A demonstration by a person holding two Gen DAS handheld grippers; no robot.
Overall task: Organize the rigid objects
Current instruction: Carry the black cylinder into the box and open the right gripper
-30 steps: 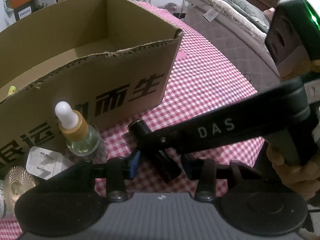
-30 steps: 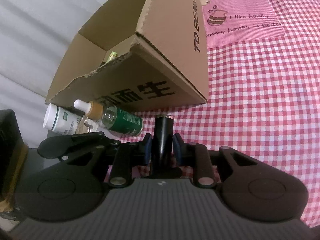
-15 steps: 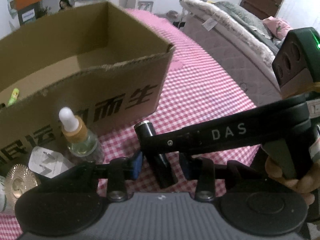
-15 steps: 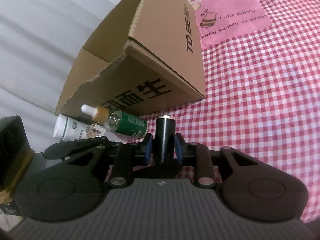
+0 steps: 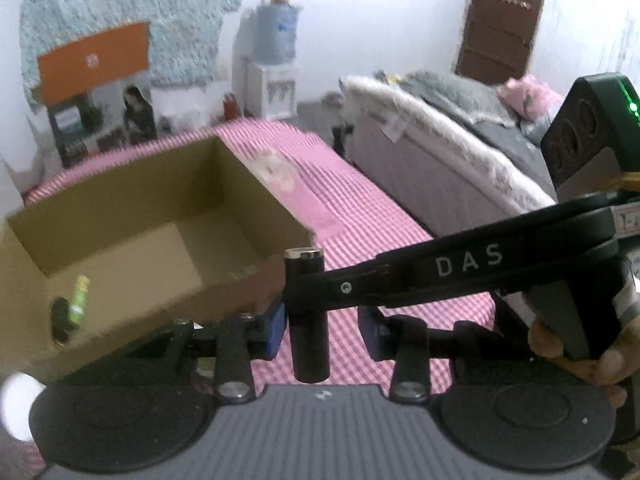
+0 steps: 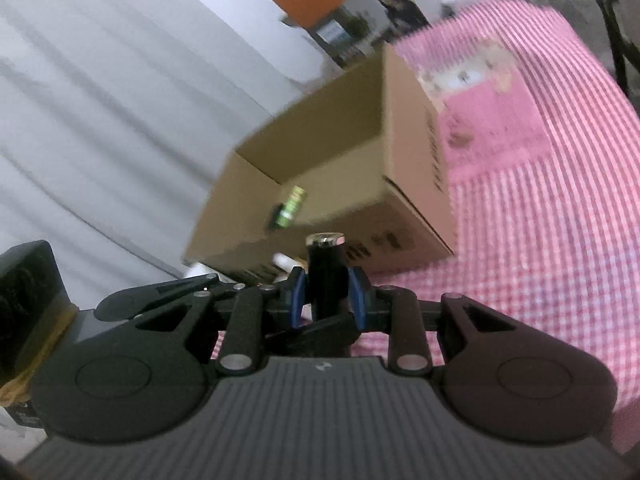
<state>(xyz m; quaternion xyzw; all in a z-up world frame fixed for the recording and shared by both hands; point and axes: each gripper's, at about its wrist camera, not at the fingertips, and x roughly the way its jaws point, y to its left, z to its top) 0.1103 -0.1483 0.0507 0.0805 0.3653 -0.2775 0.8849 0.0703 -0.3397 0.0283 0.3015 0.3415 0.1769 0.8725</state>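
The right gripper [image 6: 326,294] has its fingers [image 6: 297,294] clamped shut around a black cylinder [image 6: 325,276], while the left gripper [image 5: 322,328] stands apart, unclamped.

Black cylinder [image 6: 326,276] now higher, above box [image 6: 404,184] rim.

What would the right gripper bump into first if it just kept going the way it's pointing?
Probably the cardboard box. The right gripper, shut on a black cylinder, points toward the box's near wall, so the cylinder's metal tip would likely touch first. Blur makes depth uncertain; it might clear the rim.
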